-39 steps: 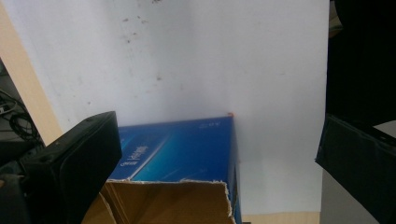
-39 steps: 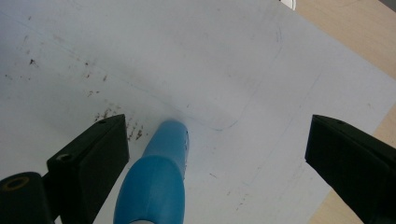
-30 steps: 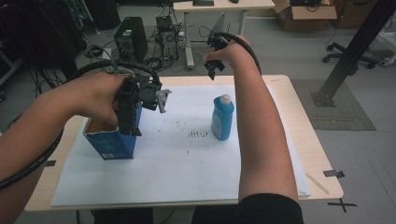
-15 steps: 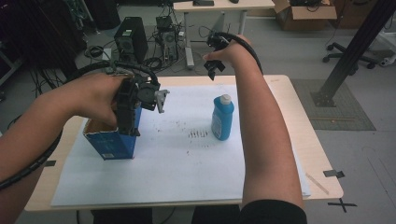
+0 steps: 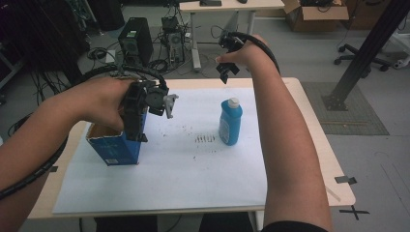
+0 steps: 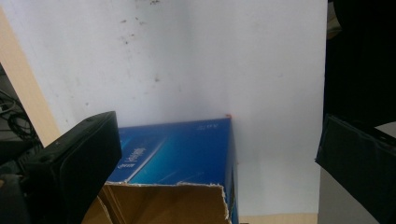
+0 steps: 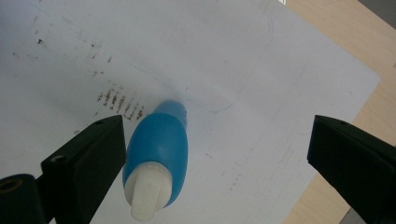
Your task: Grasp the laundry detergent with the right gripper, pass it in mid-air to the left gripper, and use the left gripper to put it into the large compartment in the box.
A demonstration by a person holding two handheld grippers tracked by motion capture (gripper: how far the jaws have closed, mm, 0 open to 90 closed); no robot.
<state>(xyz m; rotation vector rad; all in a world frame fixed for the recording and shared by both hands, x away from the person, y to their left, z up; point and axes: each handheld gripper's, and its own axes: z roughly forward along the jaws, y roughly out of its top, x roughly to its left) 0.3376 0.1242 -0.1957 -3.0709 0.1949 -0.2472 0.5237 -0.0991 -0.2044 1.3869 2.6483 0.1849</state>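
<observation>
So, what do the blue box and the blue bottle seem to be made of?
Box: probably cardboard with a glossy blue printed skin; its torn top edge shows brown, fibrous board. Bottle: likely plastic, smooth with a soft sheen, with a white cap that also looks plastic.

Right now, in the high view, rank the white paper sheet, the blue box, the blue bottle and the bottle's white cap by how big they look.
1. White paper sheet, by far the largest.
2. Blue box, partly hidden behind the left claw.
3. Blue bottle, narrower than the box.
4. White cap, the smallest.
</observation>
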